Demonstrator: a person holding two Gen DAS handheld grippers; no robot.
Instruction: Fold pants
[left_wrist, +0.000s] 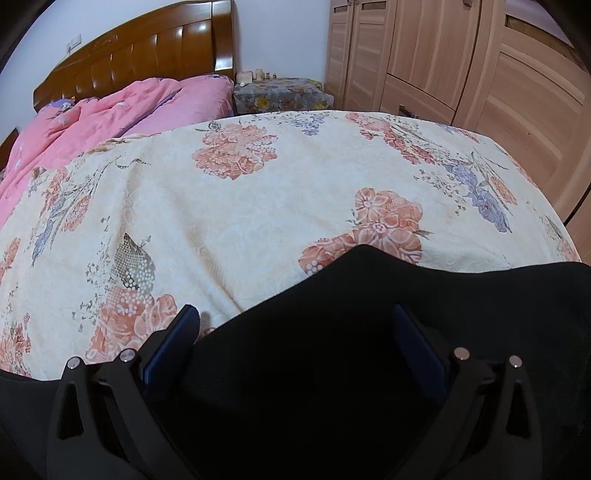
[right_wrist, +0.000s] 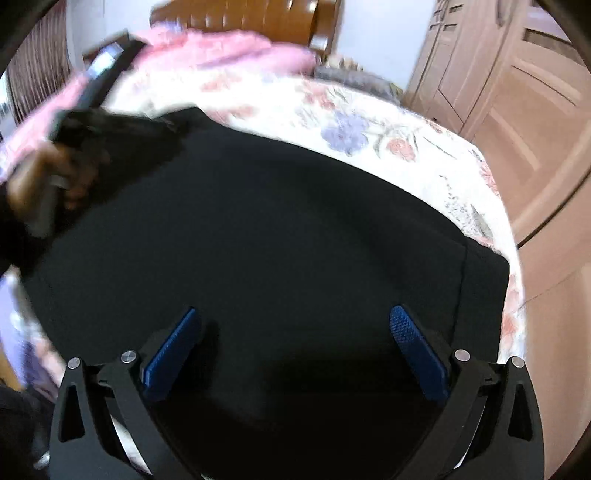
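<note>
Black, matte pants (right_wrist: 258, 229) are spread flat on a cream floral bedspread (left_wrist: 258, 206), near its front edge. The left gripper (left_wrist: 295, 314) and right gripper (right_wrist: 295, 314) are held above the cloth, ribbed blue pads (right_wrist: 410, 332) parted wide, nothing grasped.

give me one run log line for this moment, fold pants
task: fold pants | left gripper: open over black pants | right gripper: open over pants | surface: floral bedspread | fold: not started

Bare bedspread (left_wrist: 258, 206) beyond pants (left_wrist: 332, 332); pink quilt (left_wrist: 92, 114) crowds left.
</note>
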